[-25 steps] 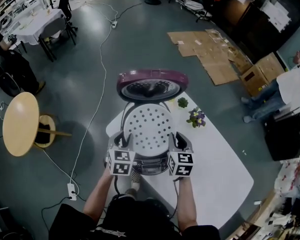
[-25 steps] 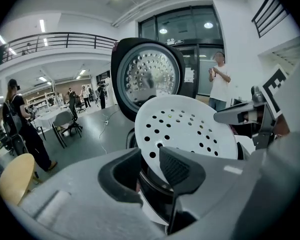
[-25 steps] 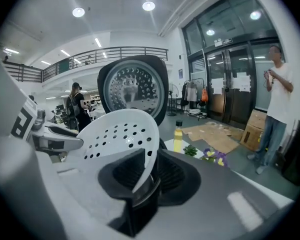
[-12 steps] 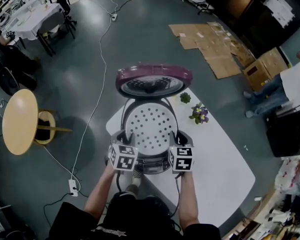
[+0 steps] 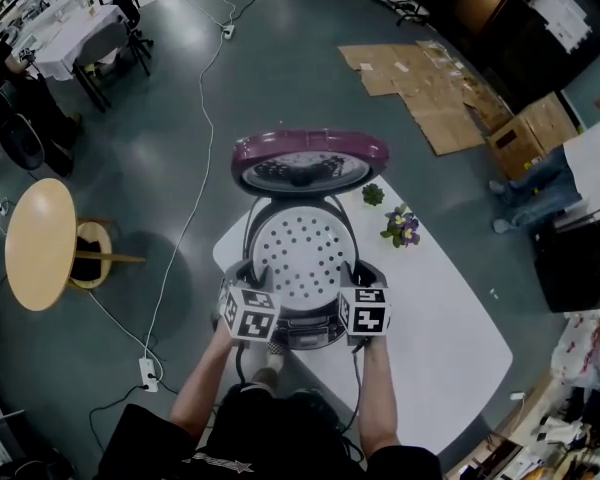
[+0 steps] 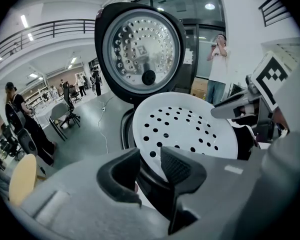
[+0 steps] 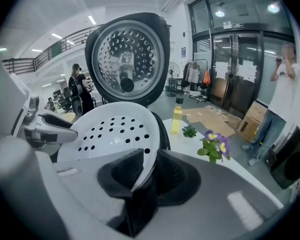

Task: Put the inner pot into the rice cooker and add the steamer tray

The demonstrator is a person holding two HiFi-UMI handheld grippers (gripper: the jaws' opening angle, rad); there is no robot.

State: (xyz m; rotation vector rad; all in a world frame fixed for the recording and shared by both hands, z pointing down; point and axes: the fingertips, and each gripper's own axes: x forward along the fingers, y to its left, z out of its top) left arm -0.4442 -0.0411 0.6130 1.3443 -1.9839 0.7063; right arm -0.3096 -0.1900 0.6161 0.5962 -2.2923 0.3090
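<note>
Both claws are opening, the left claw and the right claw each with the rim of the white tray between its jaws. The tray lies in the open cooker on the desk, below the raised lid.

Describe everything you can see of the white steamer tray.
The steamer tray is a round, shallow white dish, plastic by its look, its floor pierced with many small round holes. It sits in the mouth of the rice cooker, below the raised lid. Its rim runs between the fingers of the left gripper and the right gripper on opposite sides; both sets of fingers are opening.
</note>
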